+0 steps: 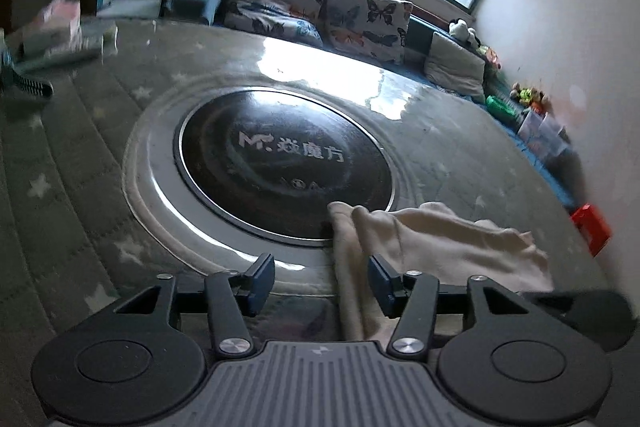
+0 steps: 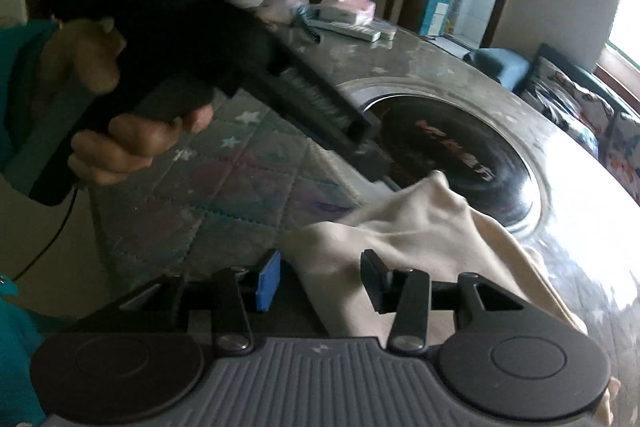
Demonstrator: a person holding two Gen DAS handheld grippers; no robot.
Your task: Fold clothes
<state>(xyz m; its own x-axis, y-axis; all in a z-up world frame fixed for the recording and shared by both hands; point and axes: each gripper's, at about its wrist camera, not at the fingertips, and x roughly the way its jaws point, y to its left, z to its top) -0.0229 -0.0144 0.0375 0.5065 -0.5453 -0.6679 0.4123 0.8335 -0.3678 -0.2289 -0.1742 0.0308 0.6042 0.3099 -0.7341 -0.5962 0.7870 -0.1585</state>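
Observation:
A cream garment (image 1: 432, 243) lies crumpled on the round table, its edge over the black glass disc (image 1: 280, 163). My left gripper (image 1: 320, 283) is open, with the cloth's left edge running between the fingers and under the right finger (image 1: 380, 279). In the right wrist view the same garment (image 2: 424, 227) spreads ahead. My right gripper (image 2: 320, 279) is open, with a fold of the cloth lying between its fingers. The left gripper's body (image 2: 224, 67), held in a hand, crosses this view above the table.
The table has a grey star-patterned quilted cover (image 1: 72, 155) and a metal ring around the disc. Boxes, a comb and bags (image 2: 340, 15) sit at its far edge. A sofa with butterfly cushions (image 1: 320, 15) and toys lie beyond. A red object (image 1: 592, 227) is at right.

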